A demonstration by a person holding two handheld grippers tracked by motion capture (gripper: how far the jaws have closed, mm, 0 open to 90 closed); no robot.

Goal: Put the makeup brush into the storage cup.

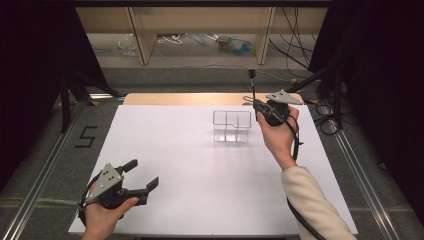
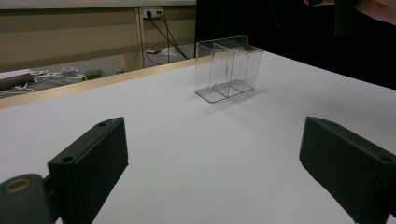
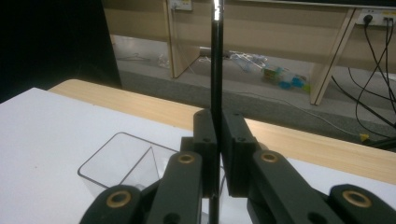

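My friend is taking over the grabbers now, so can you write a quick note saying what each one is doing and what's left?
Right tool: shut on a thin black rod, held upright beside and above the clear divided box.
Left tool: open, holding nothing, low over the near left of the white table.
Done: rod picked up and brought to the box.
Left: the box looks empty; the rod probably goes down into one of its compartments, then gets let go.
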